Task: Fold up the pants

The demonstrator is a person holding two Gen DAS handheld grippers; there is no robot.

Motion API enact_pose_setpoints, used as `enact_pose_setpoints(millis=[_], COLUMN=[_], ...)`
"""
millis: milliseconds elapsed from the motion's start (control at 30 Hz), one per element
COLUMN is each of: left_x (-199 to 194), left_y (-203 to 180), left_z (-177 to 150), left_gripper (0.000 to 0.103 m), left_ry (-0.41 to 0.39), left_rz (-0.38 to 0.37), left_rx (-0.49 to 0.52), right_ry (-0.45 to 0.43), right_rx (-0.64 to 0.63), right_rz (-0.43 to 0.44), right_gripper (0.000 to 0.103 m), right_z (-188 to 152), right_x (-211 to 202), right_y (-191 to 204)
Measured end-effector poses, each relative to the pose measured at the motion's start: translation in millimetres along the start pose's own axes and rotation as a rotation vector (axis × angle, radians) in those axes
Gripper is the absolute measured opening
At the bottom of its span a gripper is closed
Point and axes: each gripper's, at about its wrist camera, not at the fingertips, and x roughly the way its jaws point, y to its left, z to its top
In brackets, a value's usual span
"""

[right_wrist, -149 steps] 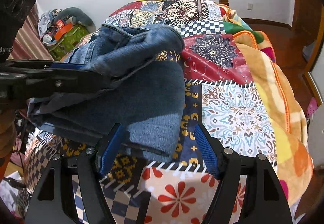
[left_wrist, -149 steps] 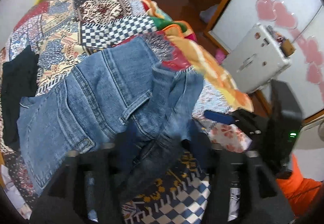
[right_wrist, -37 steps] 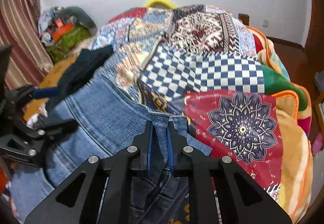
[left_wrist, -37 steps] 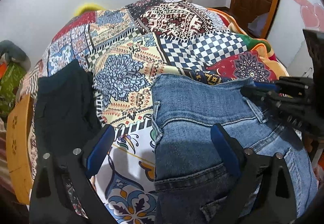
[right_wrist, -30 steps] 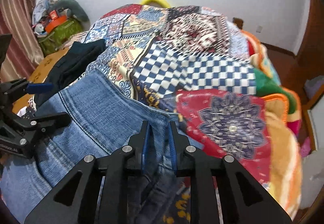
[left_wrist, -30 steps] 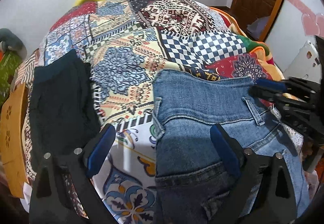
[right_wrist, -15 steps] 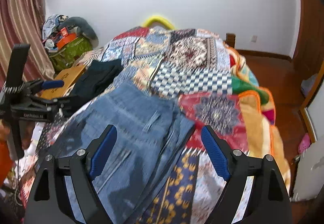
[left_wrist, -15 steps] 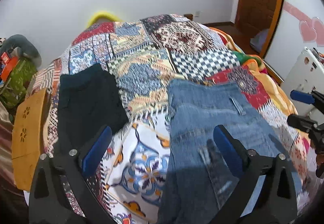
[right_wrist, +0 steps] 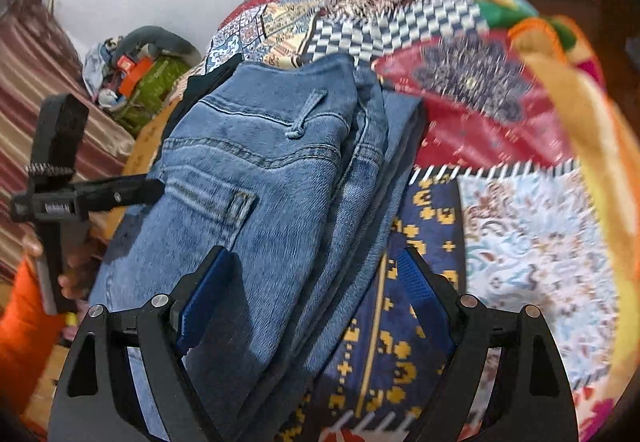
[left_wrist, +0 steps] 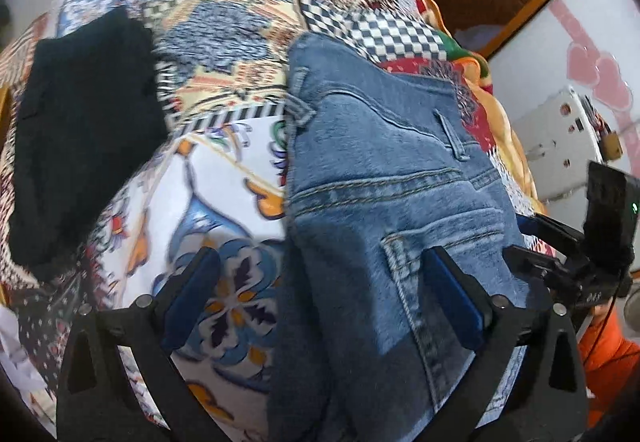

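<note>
The blue jeans (left_wrist: pixel 380 182) lie folded in a thick stack on the patchwork bedspread (left_wrist: pixel 224 178), back pocket and belt loops facing up. My left gripper (left_wrist: pixel 322 296) hangs wide open just over the near left edge of the stack, its pads apart from the denim. In the right wrist view the jeans (right_wrist: pixel 260 182) show several stacked layers along their right edge. My right gripper (right_wrist: pixel 314 300) is open over that edge, nothing pinched. Each gripper shows in the other's view: the right gripper (left_wrist: pixel 560 258) and the left gripper (right_wrist: pixel 80 198), held by a hand (right_wrist: pixel 76 274).
A black folded garment (left_wrist: pixel 80 130) lies on the bed left of the jeans. An orange blanket (right_wrist: pixel 580 114) borders the bedspread's right side. A white case (left_wrist: pixel 560 146) stands beyond the bed's right edge. Piled belongings (right_wrist: pixel 136 78) sit by a striped curtain.
The right gripper let go of the jeans' waistband and opened wide. Both grippers pulled back, then tipped down and came close over the near part of the folded jeans.
</note>
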Motion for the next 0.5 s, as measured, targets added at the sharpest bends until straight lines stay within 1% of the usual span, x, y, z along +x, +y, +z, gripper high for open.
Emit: enact_pose_setpoints(millis=[133,300,333,400,433,467,500], left_x=[14.8,29.0,32.3,35.6,36.7,36.9,35.7], left_y=[3.1,1.9,-0.6,-5.8,-9.0,-11.9,-10.8], left_z=[12.1,26.4,29.8,35.1,37.5,39.3,39.8], left_gripper=[0.103,0.103,0.101,0.091,0.083,0.081,0.08], left_ry=[0.059,0.066,0.068,0.069,0.073,0.077,0.076], left_rz=[-0.085,-0.115,-0.113,-0.12,-0.133,-0.131,-0.129], left_rx=[-0.041,-0.091,-0.093,-0.085,-0.083,-0.089,-0.096], right_ry=[0.024,0.034,0.038,0.043,0.044,0.045,0.046], right_rx=[0.06,0.085,0.084,0.089,0.094,0.096,0.099], right_rz=[0.072,0.131,0.134,0.139,0.137,0.134,0.132], right_gripper=[0.086,0.085,0.084,0.082,0.077,0.074,0.066], right_z=[6.2,17.0,19.6,24.0,26.3,28.1,29.1], right_x=[11.1,22.1,24.6,28.7,30.4,31.3,31.0], right_y=[-10.8,-11.0,-10.0,-8.7,-9.2,-9.4,-9.8])
